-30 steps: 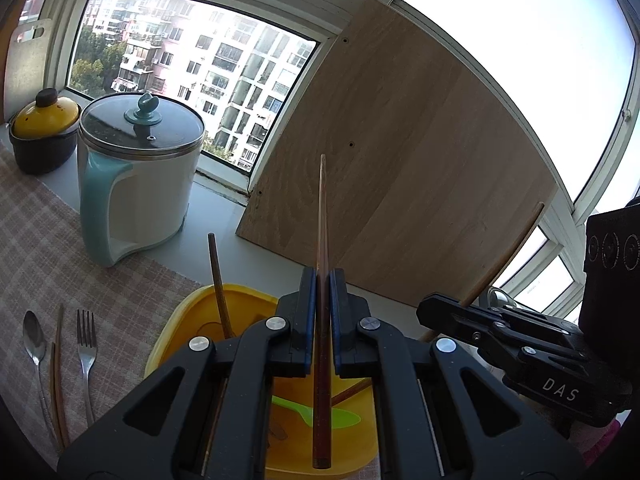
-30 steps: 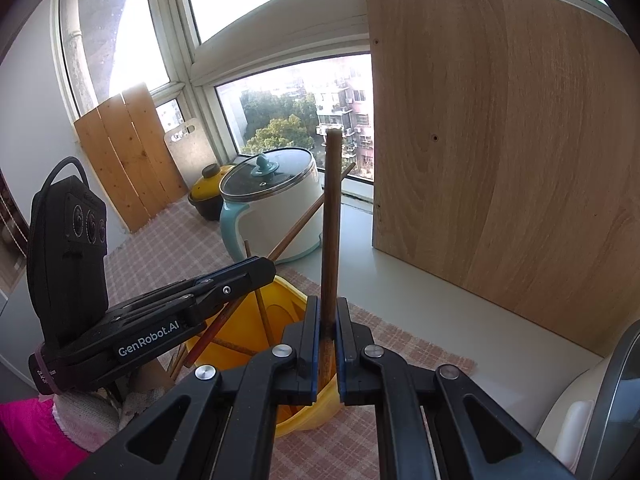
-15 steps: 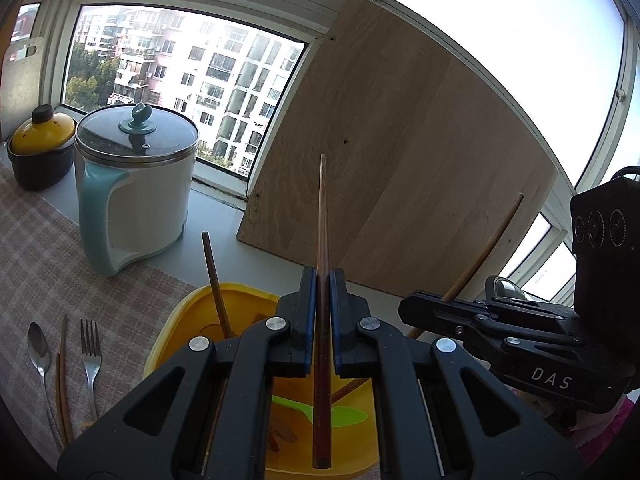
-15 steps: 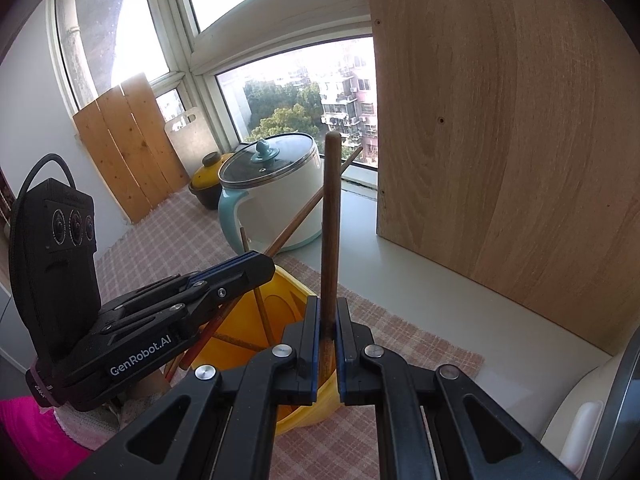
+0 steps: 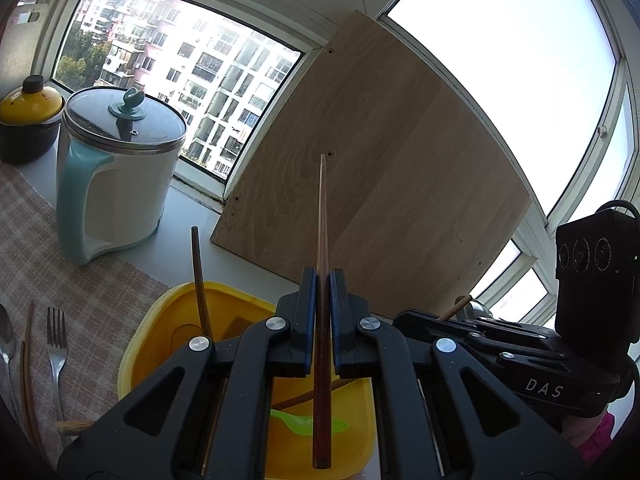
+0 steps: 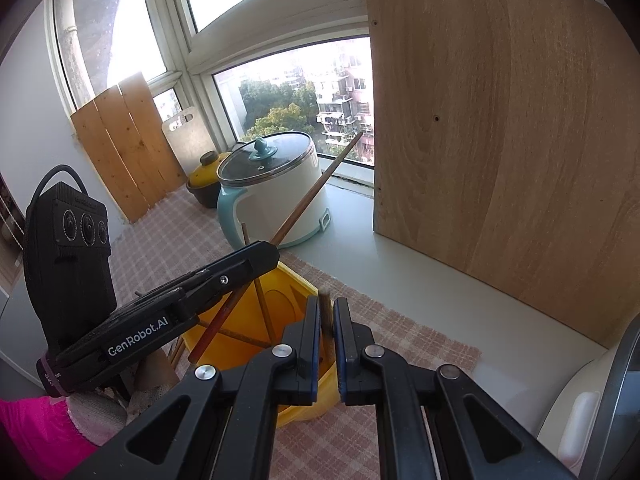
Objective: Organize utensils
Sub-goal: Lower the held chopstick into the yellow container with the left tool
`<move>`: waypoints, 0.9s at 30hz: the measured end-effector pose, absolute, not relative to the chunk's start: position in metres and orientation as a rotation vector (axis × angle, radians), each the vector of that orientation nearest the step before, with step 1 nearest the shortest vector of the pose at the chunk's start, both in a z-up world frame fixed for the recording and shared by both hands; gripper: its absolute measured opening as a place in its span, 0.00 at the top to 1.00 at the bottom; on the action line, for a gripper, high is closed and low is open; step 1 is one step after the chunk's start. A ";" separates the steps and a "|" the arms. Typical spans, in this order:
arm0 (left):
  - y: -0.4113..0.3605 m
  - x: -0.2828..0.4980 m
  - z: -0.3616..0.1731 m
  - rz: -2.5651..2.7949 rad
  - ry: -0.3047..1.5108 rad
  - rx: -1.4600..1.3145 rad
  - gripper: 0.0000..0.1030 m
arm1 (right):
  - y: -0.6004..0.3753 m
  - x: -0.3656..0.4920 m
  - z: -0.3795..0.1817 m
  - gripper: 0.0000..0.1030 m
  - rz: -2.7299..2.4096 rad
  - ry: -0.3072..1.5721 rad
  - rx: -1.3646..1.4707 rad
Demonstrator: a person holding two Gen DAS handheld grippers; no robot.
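My left gripper is shut on a long brown chopstick that points up and forward over the yellow container. From the right wrist view, that left gripper reaches over the container with its chopstick slanting up to the right. My right gripper is shut on another brown chopstick; only a short stub shows above the jaws. The right gripper sits at the container's right side. Inside the container lie a green spoon and other sticks, one standing upright.
A fork, a spoon and chopsticks lie on the checked mat at the left. A white and teal lidded pot and a yellow-lidded pot stand by the window. A wooden board leans behind the container.
The chopstick in my right gripper stood far above the jaws before; now only a short stub shows. The left gripper keeps its chopstick and has tilted slightly.
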State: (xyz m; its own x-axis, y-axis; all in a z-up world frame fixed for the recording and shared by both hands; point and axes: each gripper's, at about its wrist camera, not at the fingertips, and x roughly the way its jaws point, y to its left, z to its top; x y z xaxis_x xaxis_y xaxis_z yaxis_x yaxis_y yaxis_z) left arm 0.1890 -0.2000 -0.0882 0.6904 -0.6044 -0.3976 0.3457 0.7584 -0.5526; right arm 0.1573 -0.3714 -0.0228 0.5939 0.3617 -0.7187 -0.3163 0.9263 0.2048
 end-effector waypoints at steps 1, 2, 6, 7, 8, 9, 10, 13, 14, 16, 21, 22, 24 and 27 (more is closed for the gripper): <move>-0.200 0.187 -0.088 -0.550 0.594 -0.457 0.96 | -0.372 0.156 -0.023 0.96 0.394 0.847 0.060; -0.201 0.185 -0.088 -0.552 0.588 -0.445 0.96 | -0.372 0.156 -0.023 0.96 0.395 0.848 0.061; -0.206 0.183 -0.090 -0.567 0.580 -0.422 0.96 | -0.371 0.156 -0.026 0.96 0.399 0.855 0.063; -0.206 0.183 -0.091 -0.565 0.581 -0.421 0.96 | -0.371 0.158 -0.027 0.96 0.399 0.856 0.067; -0.207 0.183 -0.092 -0.563 0.579 -0.418 0.96 | -0.372 0.158 -0.028 0.96 0.398 0.857 0.072; -0.207 0.182 -0.094 -0.559 0.574 -0.414 0.96 | -0.373 0.157 -0.028 0.96 0.398 0.857 0.078; -0.208 0.181 -0.094 -0.553 0.570 -0.401 0.96 | -0.374 0.156 -0.028 0.96 0.396 0.857 0.083; -0.213 0.178 -0.097 -0.546 0.556 -0.355 0.96 | -0.379 0.153 -0.026 0.96 0.392 0.853 0.092; -0.214 0.176 -0.098 -0.544 0.556 -0.342 0.96 | -0.379 0.152 -0.025 0.96 0.391 0.851 0.093; -0.216 0.174 -0.100 -0.547 0.556 -0.328 0.96 | -0.381 0.150 -0.022 0.96 0.388 0.846 0.093; -0.213 0.171 -0.103 -0.564 0.576 -0.324 0.96 | -0.382 0.146 -0.019 0.96 0.383 0.838 0.097; -0.211 0.172 -0.103 -0.567 0.581 -0.333 0.96 | -0.382 0.145 -0.019 0.96 0.382 0.837 0.097; -0.205 0.173 -0.103 -0.573 0.596 -0.358 0.96 | -0.382 0.145 -0.019 0.96 0.381 0.838 0.099; -0.201 0.176 -0.104 -0.584 0.627 -0.368 0.96 | -0.382 0.145 -0.019 0.96 0.383 0.838 0.104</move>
State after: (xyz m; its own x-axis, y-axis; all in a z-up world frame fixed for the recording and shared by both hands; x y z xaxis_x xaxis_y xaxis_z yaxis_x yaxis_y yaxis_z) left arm 0.1756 -0.2009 -0.1035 0.6584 -0.6104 -0.4402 0.3959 0.7784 -0.4872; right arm 0.1448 -0.3820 -0.0187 0.6053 0.3714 -0.7040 -0.2901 0.9266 0.2394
